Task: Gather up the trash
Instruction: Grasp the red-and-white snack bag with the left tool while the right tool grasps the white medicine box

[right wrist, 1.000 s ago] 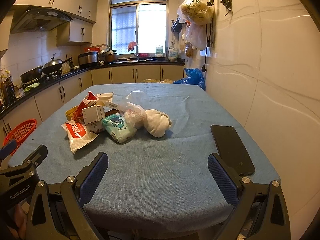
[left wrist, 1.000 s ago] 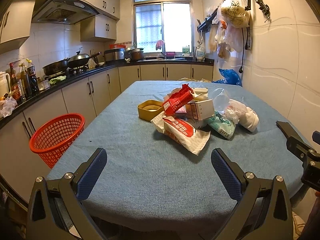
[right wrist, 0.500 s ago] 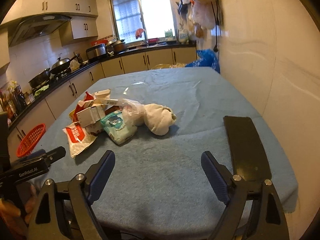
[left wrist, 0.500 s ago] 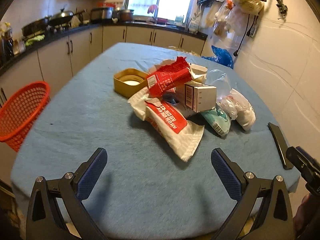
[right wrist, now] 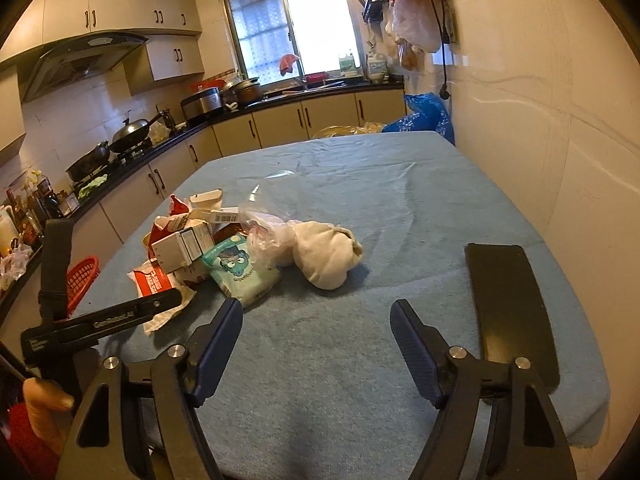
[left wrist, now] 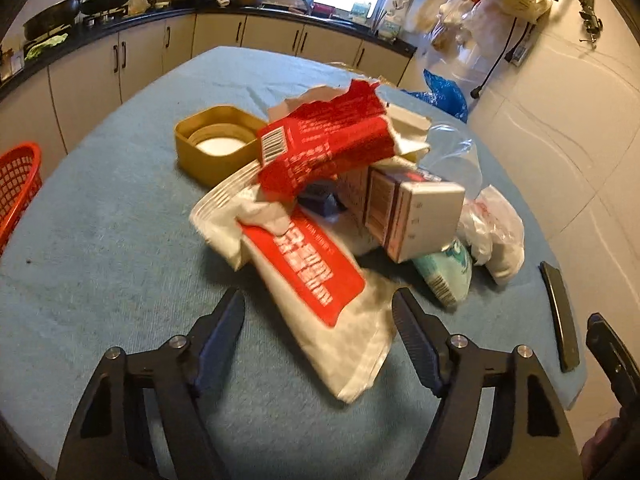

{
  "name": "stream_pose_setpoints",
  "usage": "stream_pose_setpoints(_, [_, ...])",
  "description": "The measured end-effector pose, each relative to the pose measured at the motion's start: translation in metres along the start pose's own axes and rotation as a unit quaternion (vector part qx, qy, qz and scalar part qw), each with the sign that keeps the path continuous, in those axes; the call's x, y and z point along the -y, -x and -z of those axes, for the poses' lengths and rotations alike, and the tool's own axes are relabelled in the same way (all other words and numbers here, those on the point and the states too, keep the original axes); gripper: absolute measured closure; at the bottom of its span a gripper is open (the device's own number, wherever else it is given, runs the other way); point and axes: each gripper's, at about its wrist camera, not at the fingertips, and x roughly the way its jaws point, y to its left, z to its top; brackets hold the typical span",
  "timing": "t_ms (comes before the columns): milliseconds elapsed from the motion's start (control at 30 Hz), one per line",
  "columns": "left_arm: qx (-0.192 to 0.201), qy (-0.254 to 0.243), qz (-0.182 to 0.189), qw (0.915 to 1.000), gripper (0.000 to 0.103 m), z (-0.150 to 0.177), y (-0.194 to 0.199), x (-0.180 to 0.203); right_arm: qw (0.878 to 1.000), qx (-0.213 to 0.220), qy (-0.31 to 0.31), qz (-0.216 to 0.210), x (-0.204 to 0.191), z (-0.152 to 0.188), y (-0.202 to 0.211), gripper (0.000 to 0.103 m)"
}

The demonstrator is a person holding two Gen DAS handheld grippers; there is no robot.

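A heap of trash lies on the blue-clothed table (left wrist: pixel 100 240): a white bag with a red label (left wrist: pixel 308 276), a torn red carton (left wrist: pixel 324 140), a small white box (left wrist: pixel 416 216), a teal packet (left wrist: pixel 444 272) and knotted white plastic bags (left wrist: pixel 496 236). My left gripper (left wrist: pixel 318 316) tilts down over the near end of the white bag. Its jaws are closing, with the bag's end between them but not pinched. My right gripper (right wrist: pixel 316 324) hovers over bare cloth, short of the teal packet (right wrist: pixel 240 272) and a white bundle (right wrist: pixel 328 256). Its jaws are also closing, with nothing between them.
A red mesh basket (left wrist: pixel 16 184) stands off the table's left side. A tan square container (left wrist: pixel 216 144) sits behind the heap. A black phone (right wrist: pixel 508 304) lies near the table's right edge. Kitchen counters run along the left and back, and a tiled wall is on the right.
The left gripper came forward and tipped down onto the heap, its jaws narrowing around the white bag's end. The right gripper shifted a little forward and its jaws narrowed slightly.
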Motion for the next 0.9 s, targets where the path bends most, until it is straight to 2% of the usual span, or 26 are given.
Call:
stream_pose_setpoints(133, [0.008, 0.007, -0.006, 0.9999, 0.049, -0.002, -0.005, -0.001, 1.0, -0.002, 0.002, -0.006, -0.005, -0.003, -0.005, 0.023])
stream_pose_setpoints(267, [0.014, 0.005, -0.004, 0.9999, 0.056, 0.002, -0.001, -0.005, 1.0, -0.002, 0.008, -0.014, -0.013, -0.007, -0.009, 0.023])
stream_pose_setpoints(500, [0.013, -0.009, 0.007, 0.9998, 0.057, 0.016, 0.019, -0.018, 0.998, -0.005, 0.031, -0.047, -0.041, -0.018, -0.018, 0.022])
stream_pose_setpoints(700, [0.022, -0.036, -0.008, 0.9991, 0.057, 0.03, 0.034, -0.028, 0.995, -0.013, 0.052, -0.079, -0.075, -0.028, -0.035, 0.023])
stream_pose_setpoints(800, [0.026, -0.043, -0.006, 0.9987, 0.057, 0.034, 0.04, -0.033, 0.994, -0.02, 0.069, -0.083, -0.094, -0.029, -0.049, 0.023])
stream_pose_setpoints(900, [0.039, -0.051, -0.022, 0.9977, 0.057, 0.037, 0.046, -0.04, 0.993, -0.031, 0.079, -0.088, -0.109, -0.028, -0.065, 0.023])
